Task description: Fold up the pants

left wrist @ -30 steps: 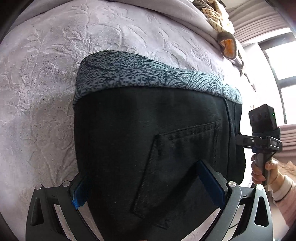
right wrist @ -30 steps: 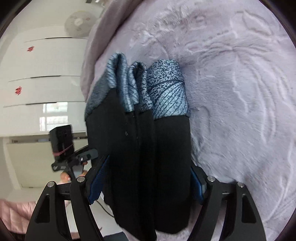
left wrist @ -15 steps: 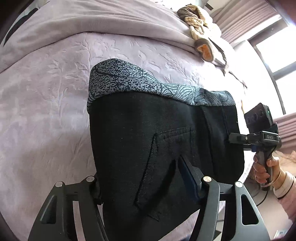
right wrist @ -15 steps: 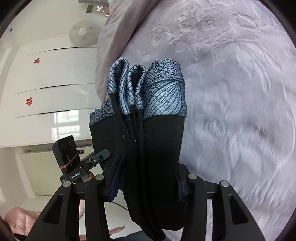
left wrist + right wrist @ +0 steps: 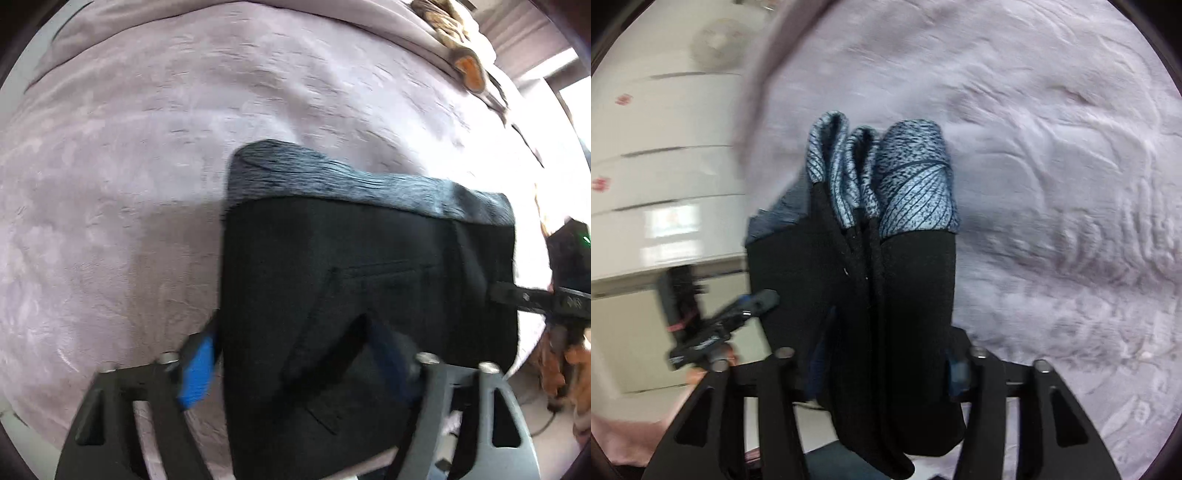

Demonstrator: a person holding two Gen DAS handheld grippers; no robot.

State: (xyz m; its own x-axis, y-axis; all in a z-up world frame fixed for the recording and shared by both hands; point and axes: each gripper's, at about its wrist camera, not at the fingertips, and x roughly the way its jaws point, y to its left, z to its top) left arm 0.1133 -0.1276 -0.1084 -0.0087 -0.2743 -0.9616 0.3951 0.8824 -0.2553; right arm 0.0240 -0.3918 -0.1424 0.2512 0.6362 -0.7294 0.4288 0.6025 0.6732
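The folded black pants (image 5: 369,295) with a blue-grey patterned lining band (image 5: 332,181) are held up over the lilac bedspread (image 5: 129,184). My left gripper (image 5: 295,354) is shut on the bundle's near edge, a back pocket showing between its fingers. My right gripper (image 5: 882,369) is shut on the bundle's other end, where the folded layers (image 5: 886,277) and lining folds (image 5: 916,195) show edge-on. The right gripper also shows in the left wrist view (image 5: 535,299), and the left gripper in the right wrist view (image 5: 713,332).
The embossed lilac bedspread (image 5: 1052,184) fills most of both views. A brown-and-cream plush item (image 5: 461,48) lies at the far edge near bright windows. White wardrobe doors (image 5: 657,147) stand to the left of the bed.
Both grippers closed on the pants and lifted the bundle off the bed. It has since shifted right in the left view, with motion blur.
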